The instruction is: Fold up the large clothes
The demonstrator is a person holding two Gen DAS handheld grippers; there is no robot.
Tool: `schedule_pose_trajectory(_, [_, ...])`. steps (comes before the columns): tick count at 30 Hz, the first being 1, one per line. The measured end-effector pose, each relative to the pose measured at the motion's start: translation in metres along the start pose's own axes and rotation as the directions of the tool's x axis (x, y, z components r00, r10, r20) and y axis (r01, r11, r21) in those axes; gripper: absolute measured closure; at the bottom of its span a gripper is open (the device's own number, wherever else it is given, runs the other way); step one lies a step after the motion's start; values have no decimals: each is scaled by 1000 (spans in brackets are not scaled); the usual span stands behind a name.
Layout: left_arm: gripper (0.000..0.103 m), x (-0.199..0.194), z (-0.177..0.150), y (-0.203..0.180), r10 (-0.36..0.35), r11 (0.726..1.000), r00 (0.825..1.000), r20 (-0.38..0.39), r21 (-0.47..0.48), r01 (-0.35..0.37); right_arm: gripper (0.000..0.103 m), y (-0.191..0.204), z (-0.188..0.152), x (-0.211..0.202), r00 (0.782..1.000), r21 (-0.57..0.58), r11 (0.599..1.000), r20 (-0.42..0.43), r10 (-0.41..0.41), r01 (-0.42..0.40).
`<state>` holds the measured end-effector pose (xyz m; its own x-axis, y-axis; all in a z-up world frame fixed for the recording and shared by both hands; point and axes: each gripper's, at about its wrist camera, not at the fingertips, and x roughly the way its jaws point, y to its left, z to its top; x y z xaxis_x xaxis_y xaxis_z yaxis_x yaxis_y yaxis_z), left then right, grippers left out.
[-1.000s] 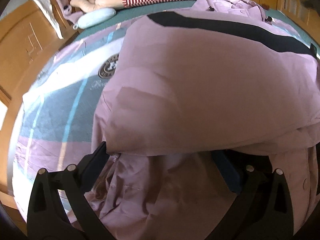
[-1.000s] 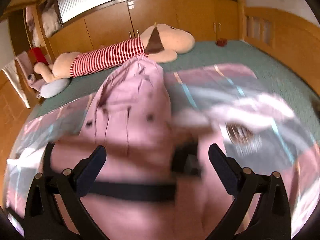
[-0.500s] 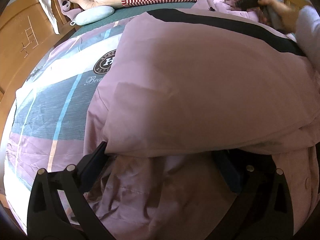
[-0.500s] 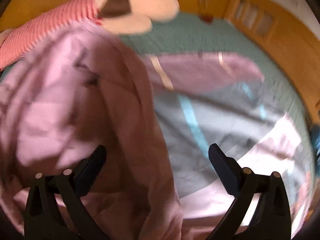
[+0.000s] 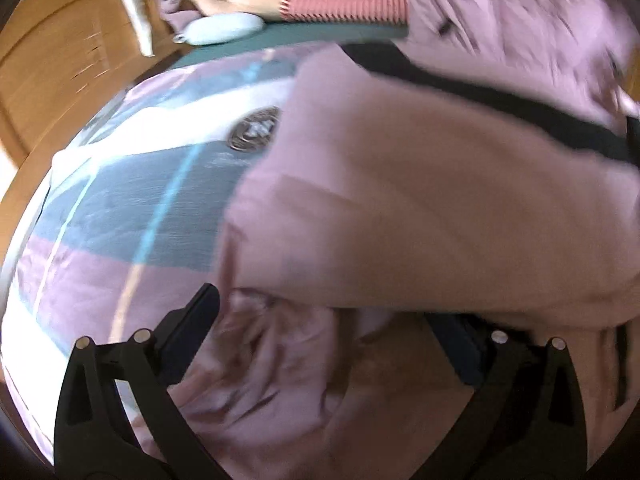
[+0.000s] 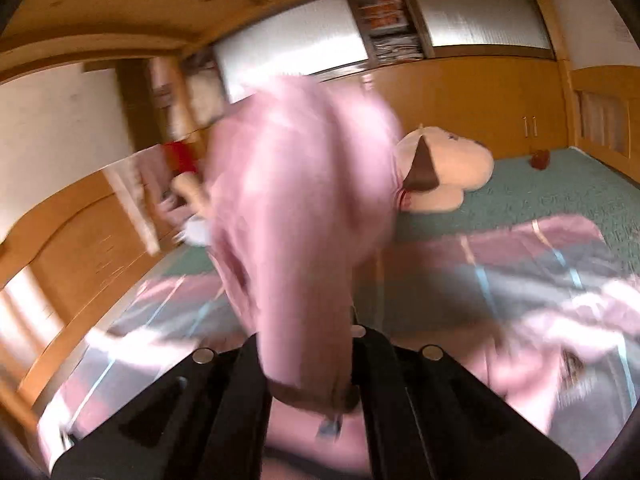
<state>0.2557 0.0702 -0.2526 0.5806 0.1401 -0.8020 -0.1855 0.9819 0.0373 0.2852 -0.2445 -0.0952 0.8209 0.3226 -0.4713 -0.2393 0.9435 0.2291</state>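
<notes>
A large pink garment (image 5: 420,208) with a black band lies on the plaid bedspread (image 5: 132,216). My left gripper (image 5: 332,320) is open, its fingers (image 5: 196,320) wide apart over the garment's near crumpled edge. In the right wrist view my right gripper (image 6: 310,360) is shut on a part of the pink garment (image 6: 304,200) and holds it up above the bed. That view is blurred by motion.
A striped plush dog (image 5: 320,0) and a pale blue cushion (image 5: 224,32) lie at the far side of the bed. The dog's head (image 6: 444,168) shows in the right wrist view. A wooden bed frame (image 5: 44,80) runs along the left. Wooden cupboards (image 6: 480,92) stand behind.
My right gripper has closed on the pink garment and lifted it up. My left gripper stays open and has shifted slightly over the garment's near edge.
</notes>
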Motion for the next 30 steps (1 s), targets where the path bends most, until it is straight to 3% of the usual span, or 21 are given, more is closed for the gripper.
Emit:
schedule_pose_trajectory(1, [2, -12, 3, 4, -15, 1000, 1000, 17, -22, 16, 99, 0, 0, 0, 1000, 0, 1000, 0, 0, 0])
schedule_pose_trajectory(2, [2, -24, 6, 8, -25, 999, 999, 35, -36, 26, 94, 1, -43, -18, 989, -88, 993, -113, -95, 85])
schedule_pose_trajectory(4, [2, -49, 15, 15, -30, 998, 997, 72, -49, 34, 73, -4, -82, -30, 936, -143, 956, -210, -282, 256])
schedule_pose_trajectory(5, [2, -56, 18, 17, -28, 998, 996, 79, -52, 33, 44, -7, -93, -36, 908, -138, 935, -228, -351, 327])
schedule_pose_trajectory(6, [2, -64, 22, 21, -27, 998, 996, 85, -57, 32, 17, -11, -107, -44, 862, -143, 898, -253, -439, 416])
schedule_pose_trajectory(8, [2, -76, 23, 29, -15, 996, 993, 118, -83, 25, 15, -11, -122, -52, 785, -218, 844, -311, -535, 489])
schedule_pose_trajectory(9, [2, -82, 25, 35, -13, 994, 991, 131, -102, 26, 15, -10, -126, -58, 766, -237, 830, -319, -558, 506])
schedule_pose_trajectory(10, [2, -84, 28, 39, -17, 993, 992, 128, -114, 32, 15, -6, -127, -69, 764, -231, 817, -292, -576, 528])
schedule_pose_trajectory(12, [2, -91, 28, 47, -55, 988, 991, 124, -136, 71, 15, -3, -121, -81, 784, -193, 826, -262, -563, 529])
schedule_pose_trajectory(14, [2, -96, 27, 52, -81, 984, 989, 125, -150, 100, 15, 9, -113, -93, 845, -115, 871, -209, -492, 479])
schedule_pose_trajectory(16, [2, -98, 25, 53, -99, 981, 990, 103, -155, 114, 10, 20, -107, -101, 937, 7, 951, -174, -302, 308])
schedule_pose_trajectory(17, [2, -98, 22, 51, -110, 980, 990, 83, -155, 121, 4, 22, -107, -96, 963, 69, 977, -196, -186, 202])
schedule_pose_trajectory(18, [2, -96, 16, 51, -129, 978, 990, 54, -160, 136, 3, 23, -107, -90, 969, 125, 985, -228, -89, 120])
schedule_pose_trajectory(19, [2, -94, 14, 52, -144, 975, 989, 36, -167, 148, 3, 23, -111, -77, 962, 203, 978, -272, 21, 36])
schedule_pose_trajectory(20, [2, -91, 12, 53, -157, 972, 987, 22, -175, 159, 3, 25, -118, -59, 935, 297, 954, -326, 141, -40])
schedule_pose_trajectory(22, [2, -86, 9, 51, -180, 967, 984, 5, -180, 178, 3, 32, -135, -24, 879, 408, 910, -402, 256, -78])
schedule_pose_trajectory(24, [2, -82, 8, 48, -173, 971, 985, -4, -165, 170, 3, 32, -147, -4, 862, 490, 870, -418, 287, -52])
schedule_pose_trajectory(27, [2, -78, 7, 46, -150, 979, 989, -16, -145, 146, 6, 16, -167, 13, 860, 682, 730, -347, 375, -43])
schedule_pose_trajectory(28, [2, -76, 6, 46, -148, 979, 989, -22, -146, 144, 14, 5, -171, 14, 866, 738, 673, -312, 390, -37])
schedule_pose_trajectory(29, [2, -74, 6, 46, -148, 978, 989, -29, -150, 143, 49, 1, -173, 13, 868, 752, 659, -314, 385, -20])
schedule_pose_trajectory(30, [2, -71, 5, 47, -153, 977, 987, -40, -157, 146, 76, -6, -175, 11, 871, 764, 645, -315, 377, -2])
